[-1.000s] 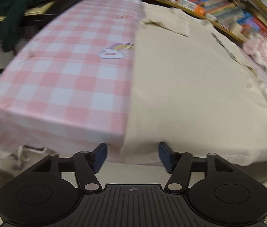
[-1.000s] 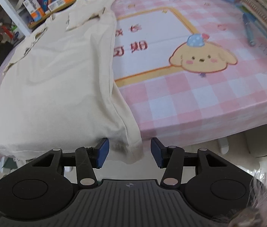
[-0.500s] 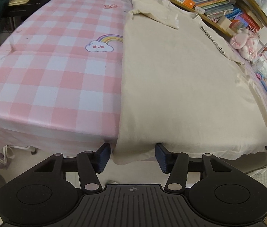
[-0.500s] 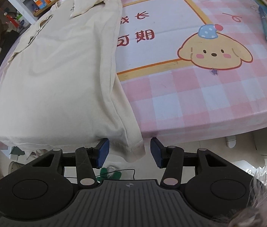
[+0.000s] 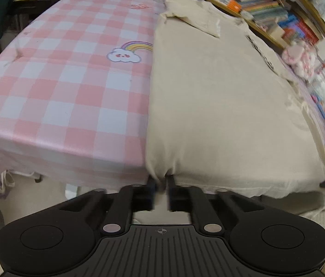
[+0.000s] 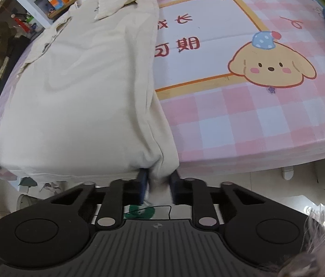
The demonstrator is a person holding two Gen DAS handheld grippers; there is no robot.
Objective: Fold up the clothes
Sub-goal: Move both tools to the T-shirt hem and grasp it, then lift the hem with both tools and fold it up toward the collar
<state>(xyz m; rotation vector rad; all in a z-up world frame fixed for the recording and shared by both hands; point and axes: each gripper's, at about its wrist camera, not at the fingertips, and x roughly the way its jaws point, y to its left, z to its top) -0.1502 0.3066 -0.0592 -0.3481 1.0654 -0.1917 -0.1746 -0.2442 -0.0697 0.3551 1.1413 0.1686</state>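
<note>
Both tongs, left [image 5: 160, 185] and right [image 6: 158, 181], are closed on near hem corners of one cream cotton garment [image 5: 220, 97] lying flat on the pink checked bench [image 5: 58, 87].

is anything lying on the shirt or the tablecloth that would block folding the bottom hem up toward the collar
Nothing visible does. The left gripper and right gripper each pinch a hem corner of the beige shirt, whose top is bare.

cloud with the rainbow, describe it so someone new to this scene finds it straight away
Start at the pink-and-white checked tablecloth covering the table. In the left wrist view, just left of the cream shirt, sits the cloud with the rainbow: white, pink-cheeked, the only print on that stretch of checks.
</note>
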